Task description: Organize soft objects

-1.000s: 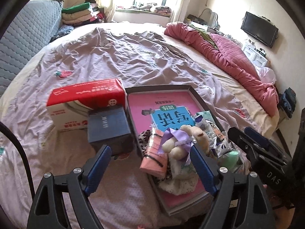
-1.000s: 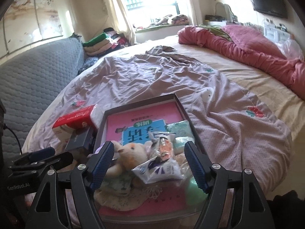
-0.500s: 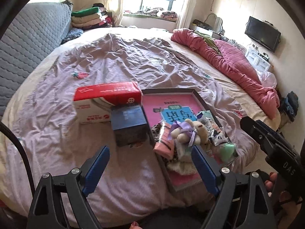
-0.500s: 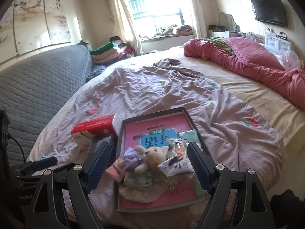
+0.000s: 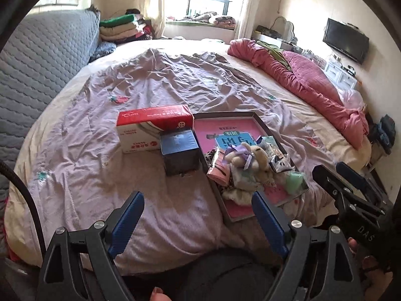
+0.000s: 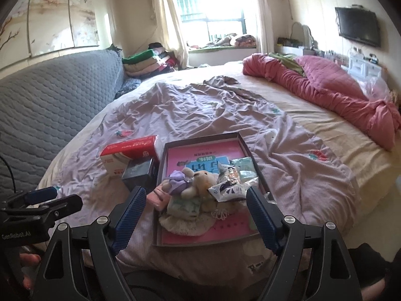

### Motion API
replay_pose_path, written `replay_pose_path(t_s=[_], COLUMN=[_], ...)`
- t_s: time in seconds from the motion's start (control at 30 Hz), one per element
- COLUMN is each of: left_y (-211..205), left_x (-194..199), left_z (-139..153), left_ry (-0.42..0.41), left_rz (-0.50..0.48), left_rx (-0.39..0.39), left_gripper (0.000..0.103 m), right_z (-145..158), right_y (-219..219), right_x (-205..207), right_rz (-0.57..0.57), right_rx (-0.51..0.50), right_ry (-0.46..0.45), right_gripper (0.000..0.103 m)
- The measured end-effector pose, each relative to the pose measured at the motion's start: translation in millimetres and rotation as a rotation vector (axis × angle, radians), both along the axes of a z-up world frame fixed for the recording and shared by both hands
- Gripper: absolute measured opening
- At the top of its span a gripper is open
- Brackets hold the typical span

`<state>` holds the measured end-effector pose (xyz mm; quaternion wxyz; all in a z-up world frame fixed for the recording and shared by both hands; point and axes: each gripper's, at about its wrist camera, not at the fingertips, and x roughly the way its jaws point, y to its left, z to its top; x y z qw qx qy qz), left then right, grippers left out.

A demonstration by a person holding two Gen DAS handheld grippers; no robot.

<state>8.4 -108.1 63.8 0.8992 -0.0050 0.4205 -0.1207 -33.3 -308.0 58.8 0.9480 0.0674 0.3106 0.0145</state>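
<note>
A dark-rimmed tray [image 5: 225,113] lies on the purple bedspread near the bed's front edge, with a pink book in it. On the book sits a pile: a plush bear with a purple bow [image 5: 253,155], a pink pouch [image 5: 218,173], a snack packet [image 6: 228,192], a green soft lump [image 5: 294,179] and a lace cloth [image 6: 185,222]. My left gripper [image 5: 196,198] hangs open above the bedspread, short of the tray's near left corner. My right gripper [image 6: 195,192] is open too, back from the pile [image 6: 198,179], holding nothing.
A red-and-white tissue box [image 5: 153,125] and a dark blue box [image 5: 179,148] stand just left of the tray. A pink quilt [image 5: 300,80] lies bunched at the right. A grey quilted backrest [image 5: 37,62] runs along the left, with folded clothes [image 5: 120,28] behind it.
Both grippers have drawn back and up from the tray, so the pile looks smaller and more bed shows. The objects on the bed have not moved.
</note>
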Motion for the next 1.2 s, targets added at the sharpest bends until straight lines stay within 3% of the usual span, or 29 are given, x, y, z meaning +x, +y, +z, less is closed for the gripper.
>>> replay_pose_path(t_s=[0.37, 0.83, 1.2], left_y=[-17, 1, 3], left_x=[-23, -34, -43], left_z=[-8, -19, -25], left_ry=[0.021, 0.035, 0.064], left_rz=[-0.019, 0.082, 0.067], left_rx=[0.042, 0.063, 0.06], left_gripper=[0.087, 0.087, 0.087], right_z=[-5, -10, -15], right_y=[10, 18, 19], right_x=[-21, -37, -46], right_rz=[-0.001, 0.01, 0.009], right_rx=[-0.019, -0.038, -0.035], right_ry=[0.02, 0.022, 0.036], right_gripper=[0.083, 0.083, 0.083])
